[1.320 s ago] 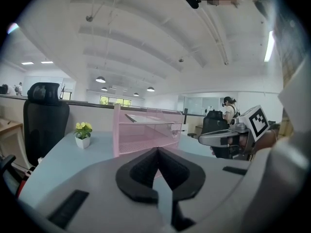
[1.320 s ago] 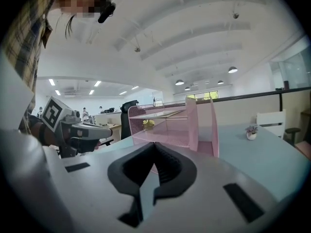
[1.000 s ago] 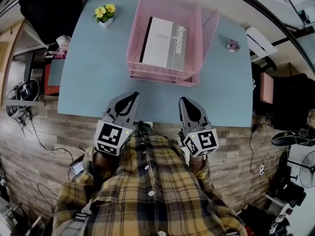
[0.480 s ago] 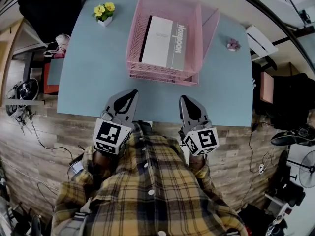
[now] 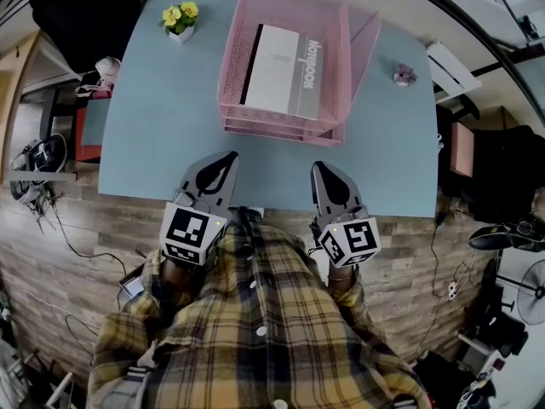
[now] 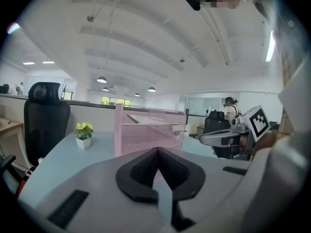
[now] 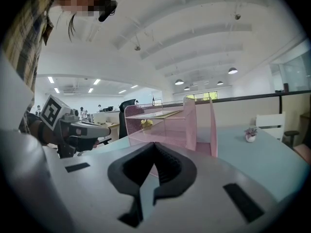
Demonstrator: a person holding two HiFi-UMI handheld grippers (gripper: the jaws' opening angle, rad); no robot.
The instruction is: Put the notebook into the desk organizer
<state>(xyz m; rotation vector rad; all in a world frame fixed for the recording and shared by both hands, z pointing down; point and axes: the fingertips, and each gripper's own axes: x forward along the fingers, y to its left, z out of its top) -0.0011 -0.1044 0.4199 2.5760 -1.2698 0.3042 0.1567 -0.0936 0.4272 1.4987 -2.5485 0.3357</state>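
Note:
A white and grey notebook (image 5: pixel 283 71) lies flat on the top tier of the pink wire desk organizer (image 5: pixel 328 130) at the back middle of the light blue desk (image 5: pixel 162 135). My left gripper (image 5: pixel 230 157) hovers at the desk's near edge, shut and empty, well short of the organizer (image 6: pixel 146 130). My right gripper (image 5: pixel 321 169) is beside it at the same edge, also shut with nothing in it. From the right gripper view the organizer (image 7: pixel 167 125) stands straight ahead with the notebook's edge on its top shelf.
A small pot of yellow flowers (image 5: pixel 181 22) stands at the desk's back left. A tiny pink plant (image 5: pixel 404 77) sits at the back right. A black office chair (image 6: pixel 46 115) stands by the left side. A person's plaid shirt (image 5: pixel 255 331) fills the foreground.
Both grippers have stayed almost in place, drifting very slightly. The notebook has not moved in the organizer.

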